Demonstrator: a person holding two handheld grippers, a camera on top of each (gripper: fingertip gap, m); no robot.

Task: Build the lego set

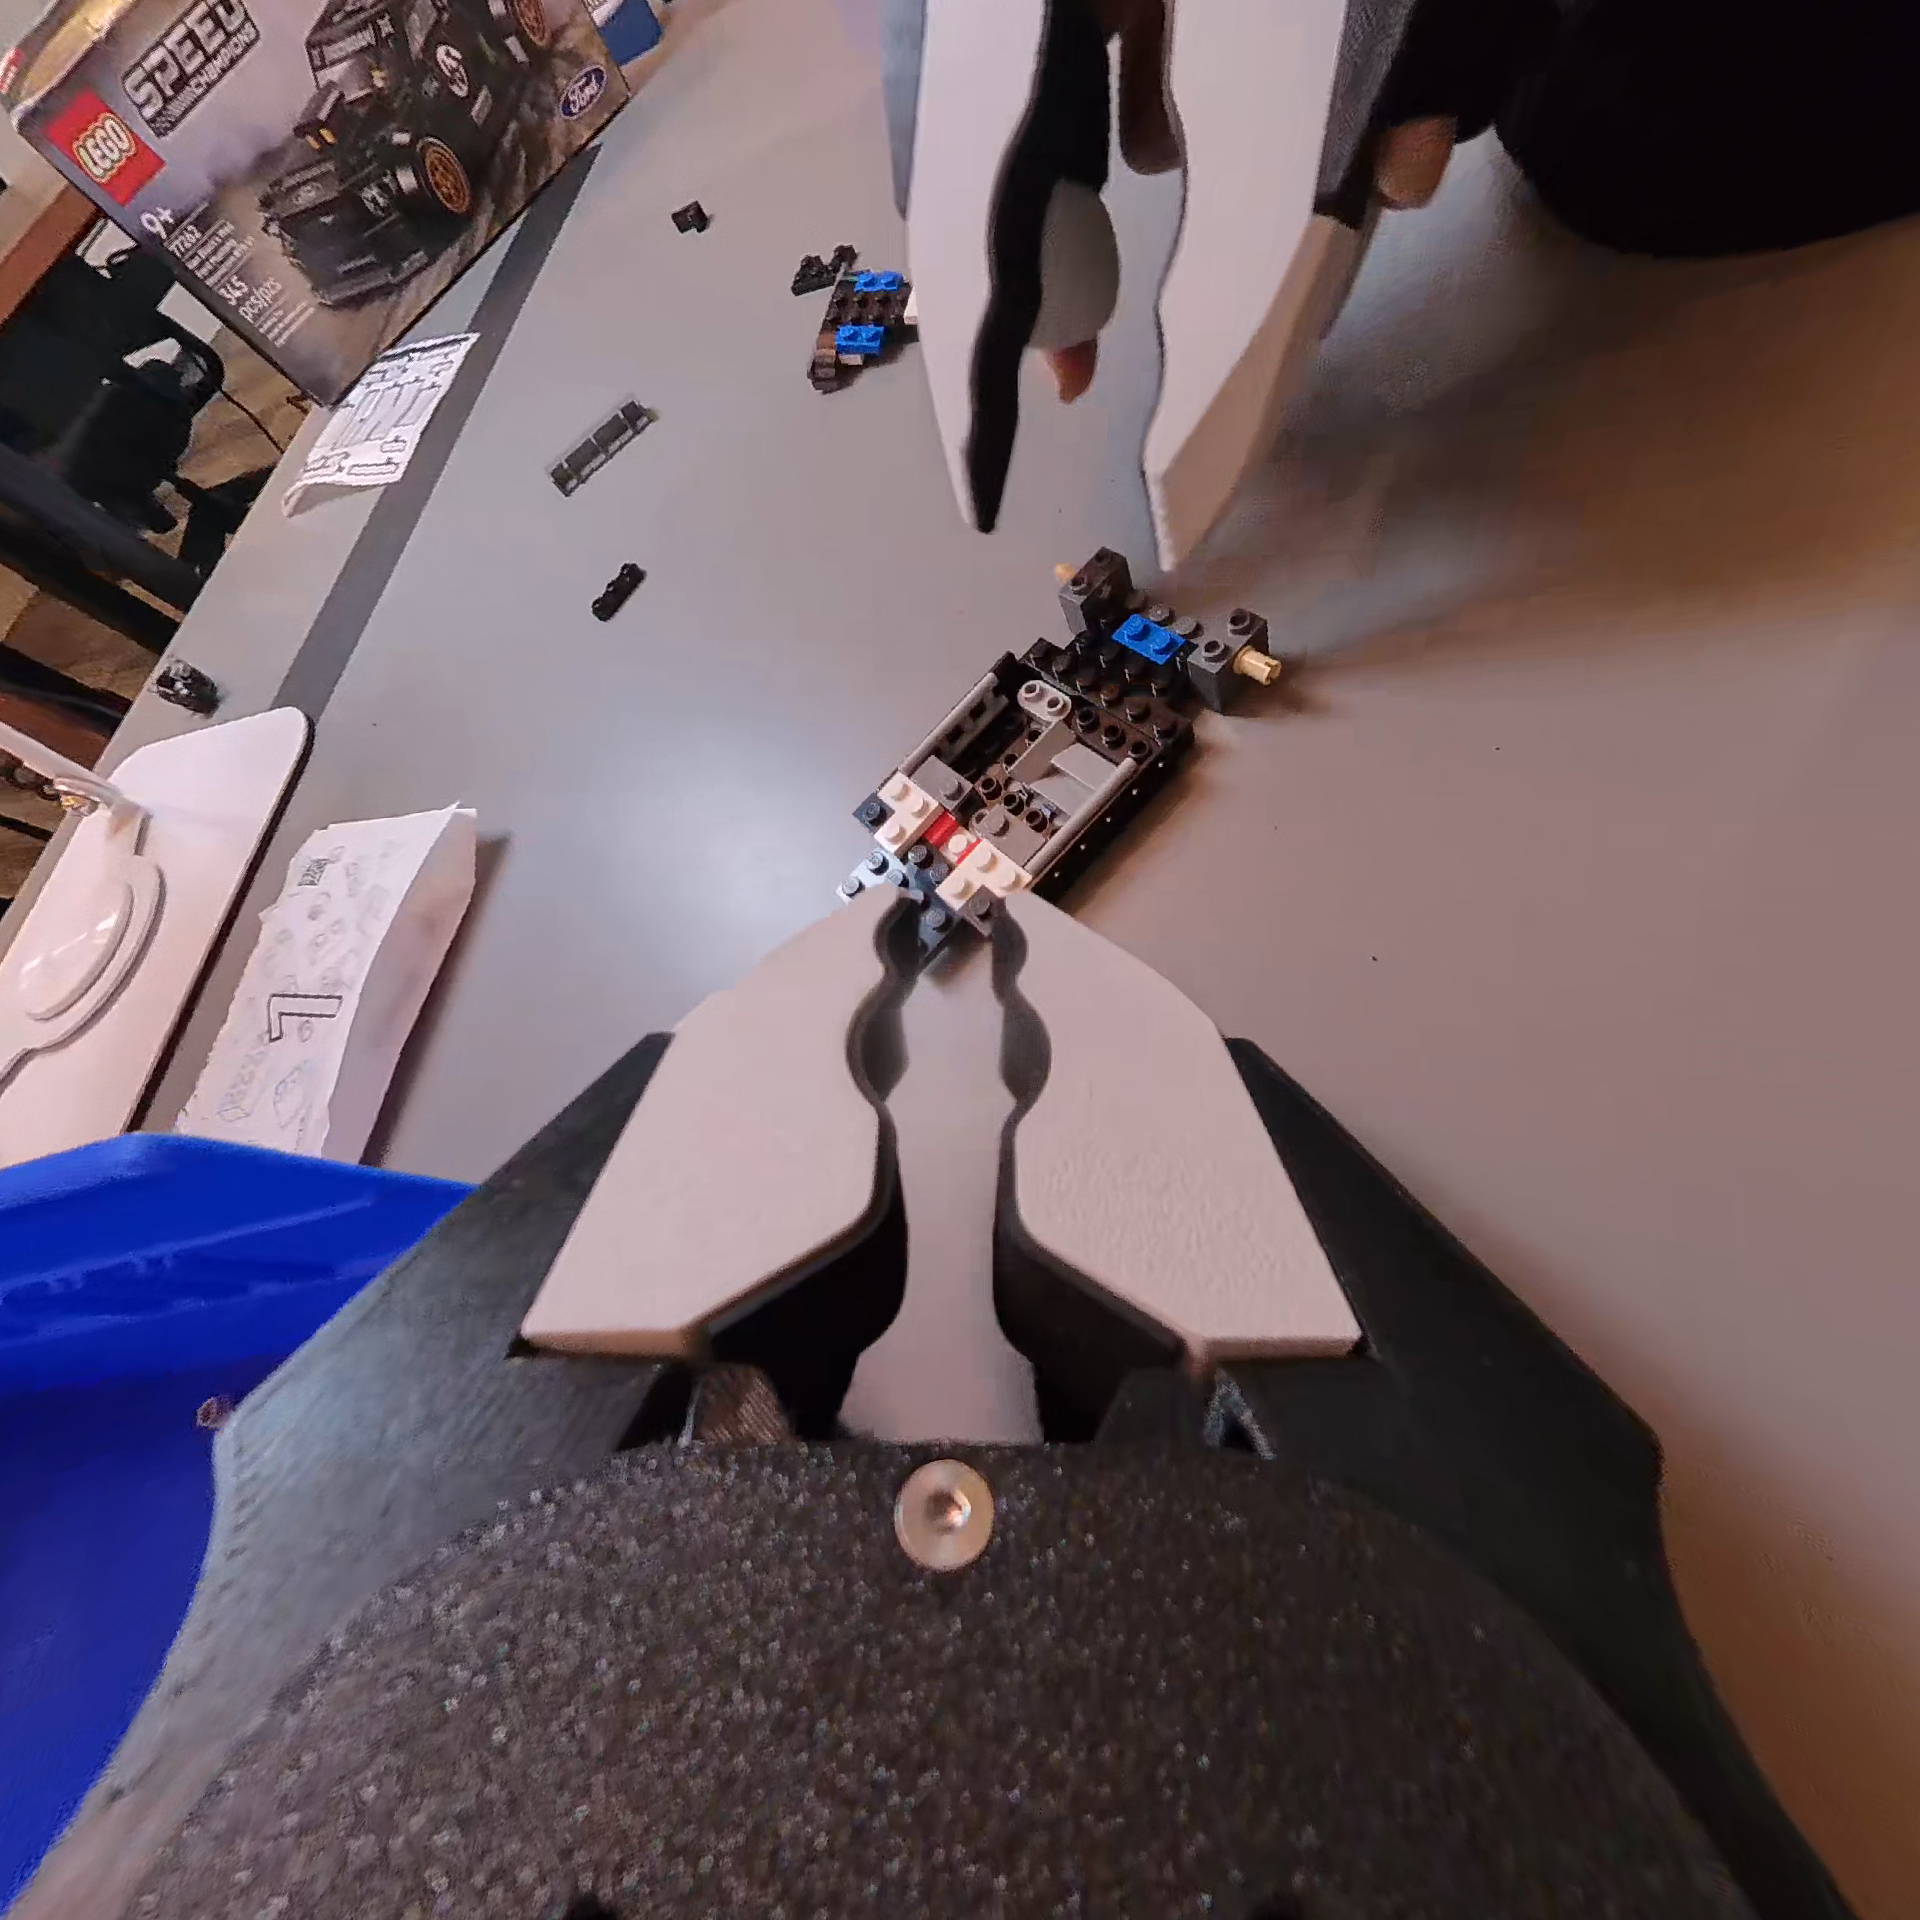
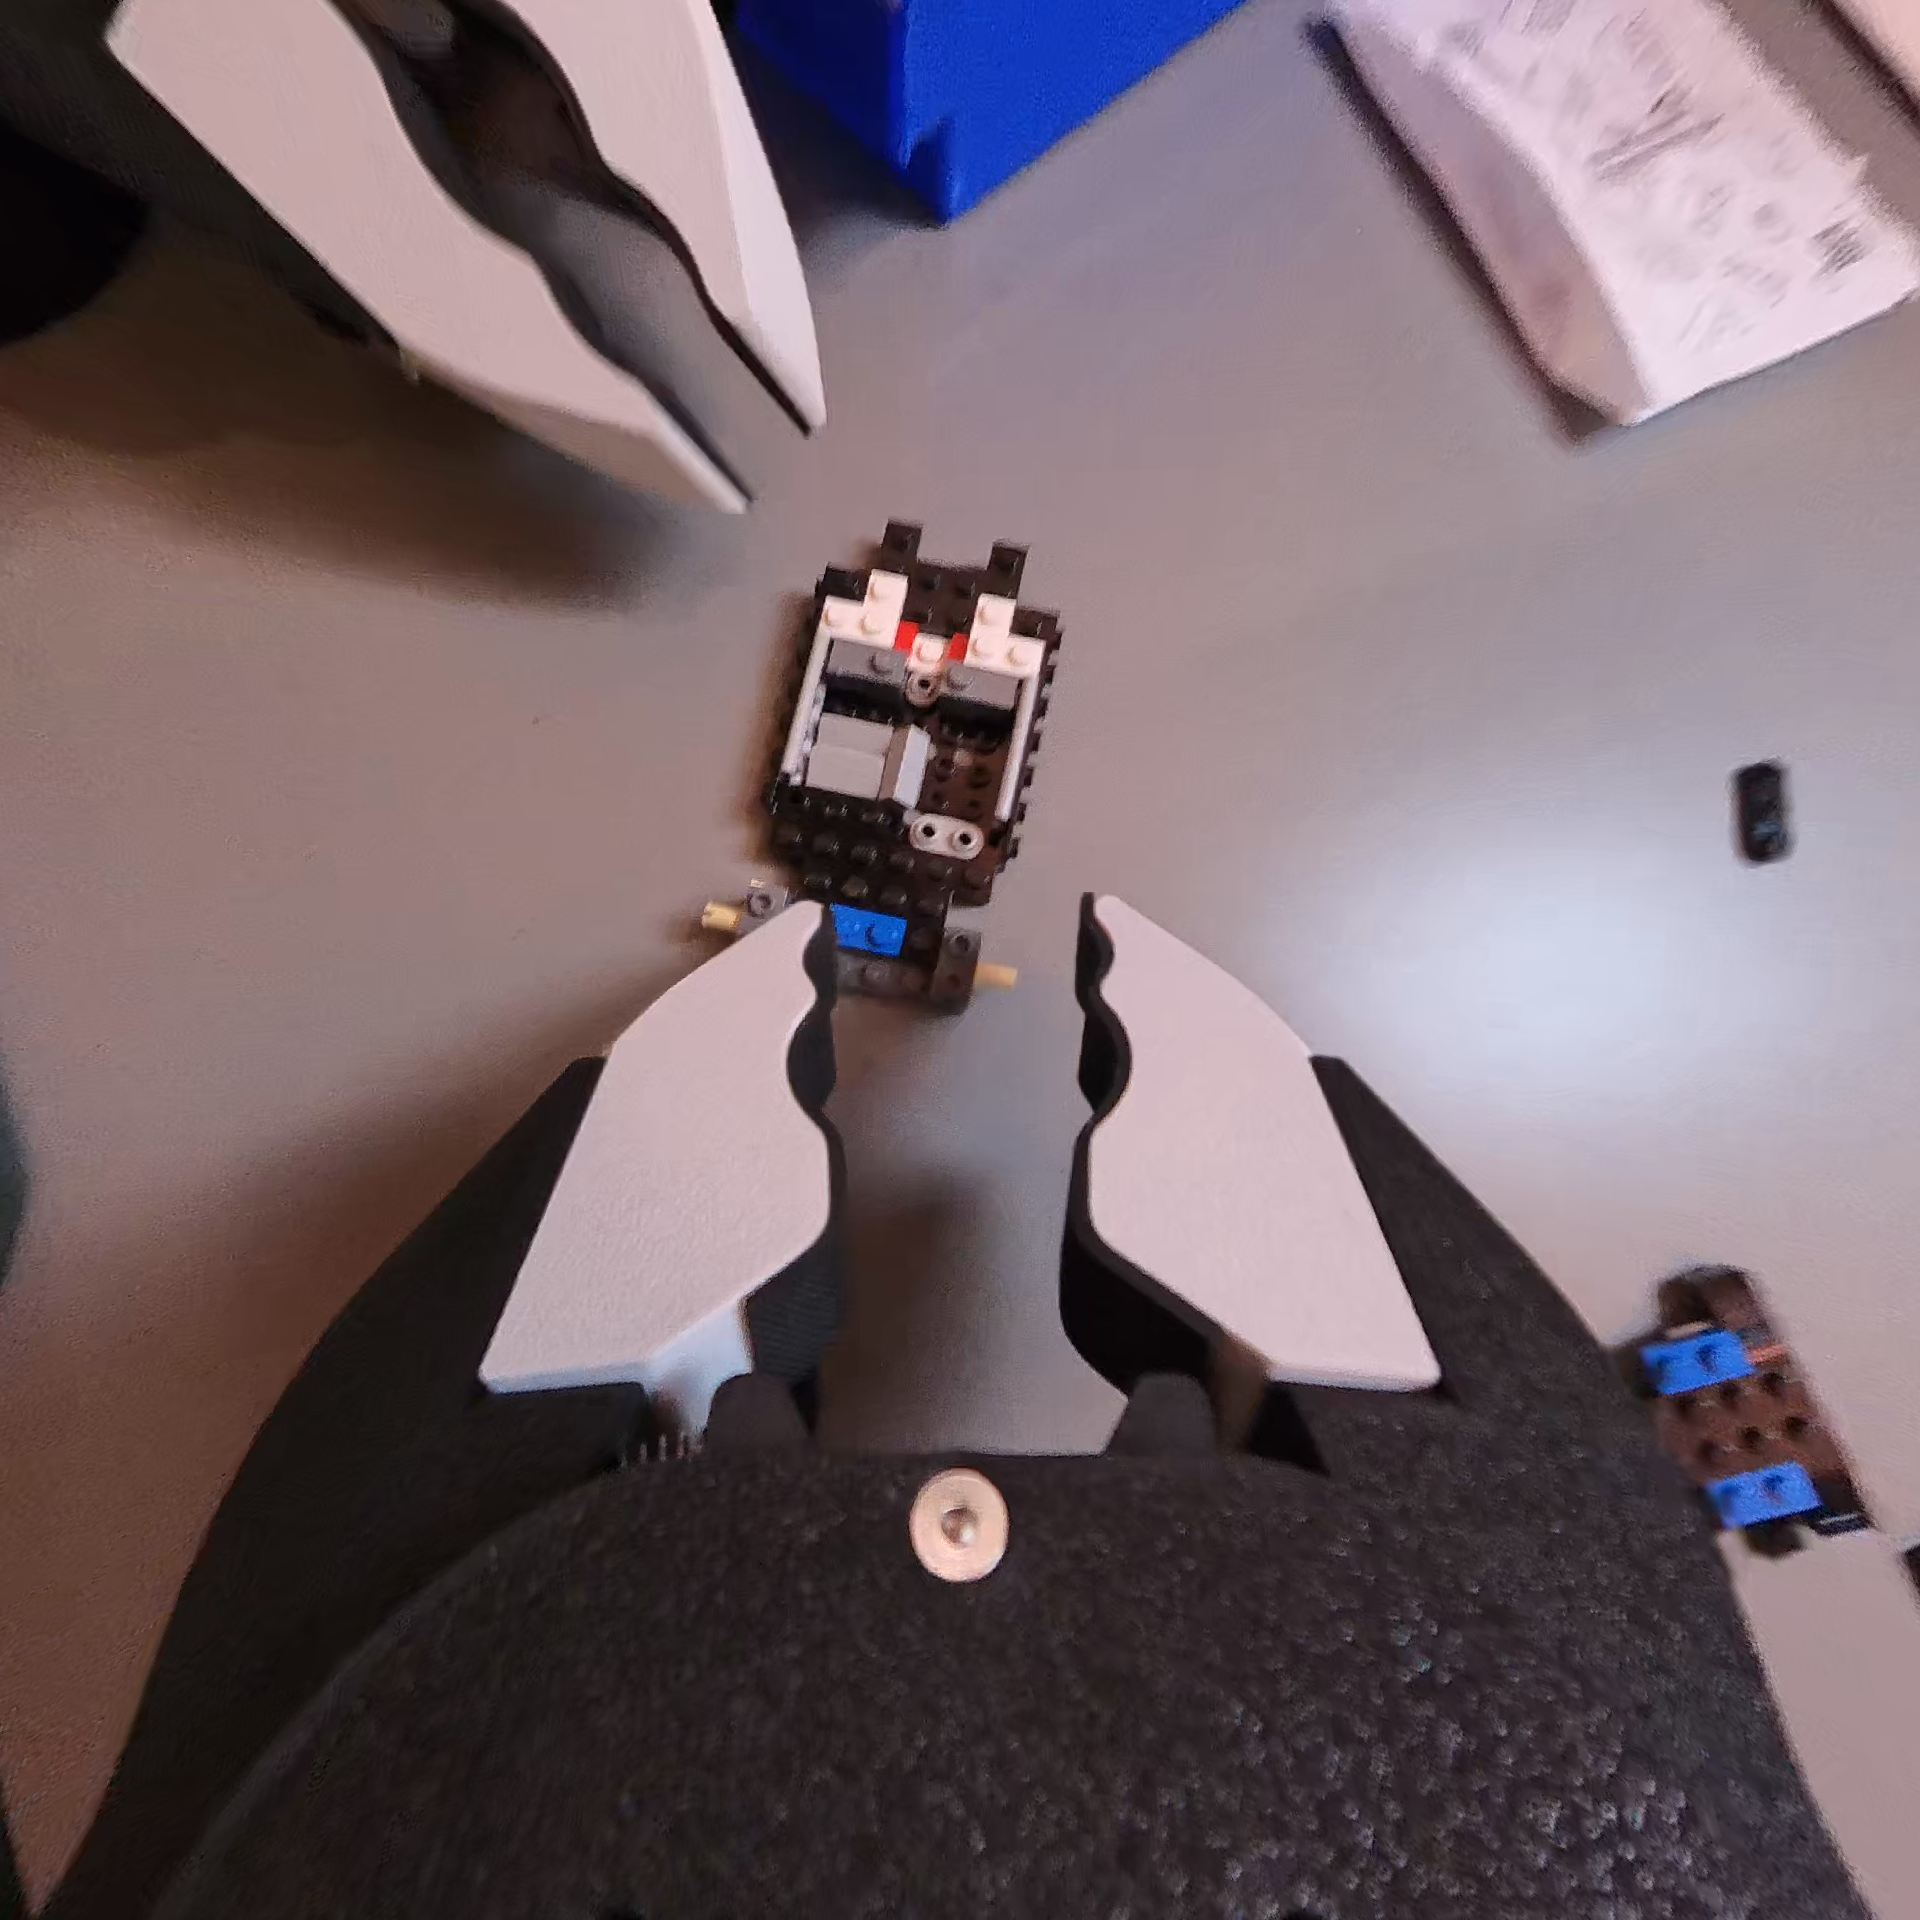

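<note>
A partly built brick car chassis (image 1: pixel 1049 769), mostly black with white, red, grey and blue pieces, lies on the grey table (image 1: pixel 1455 1039). My left gripper (image 1: pixel 943 920) hovers at its white-and-red end, the jaws a narrow gap apart and holding nothing. In the right wrist view the chassis (image 2: pixel 914 748) lies straight ahead. My right gripper (image 2: pixel 956 914) is open and empty over the end with the blue plate and tan axle pins. The left gripper (image 2: pixel 784 462) shows at the upper left, clear of the chassis. The right gripper (image 1: pixel 1075 535) shows at the top of the left wrist view.
A small black and blue sub-build (image 1: pixel 857 312) (image 2: pixel 1745 1434) and loose black pieces (image 1: pixel 603 447) (image 2: pixel 1761 810) lie on the table. A blue bin (image 1: pixel 156 1299) (image 2: pixel 987 94), a printed sheet (image 1: pixel 322 966) (image 2: pixel 1642 187), a white board (image 1: pixel 135 883) and the set's box (image 1: pixel 312 156) stand on the left. Some 9 cm of space lies between my two pairs of fingers.
</note>
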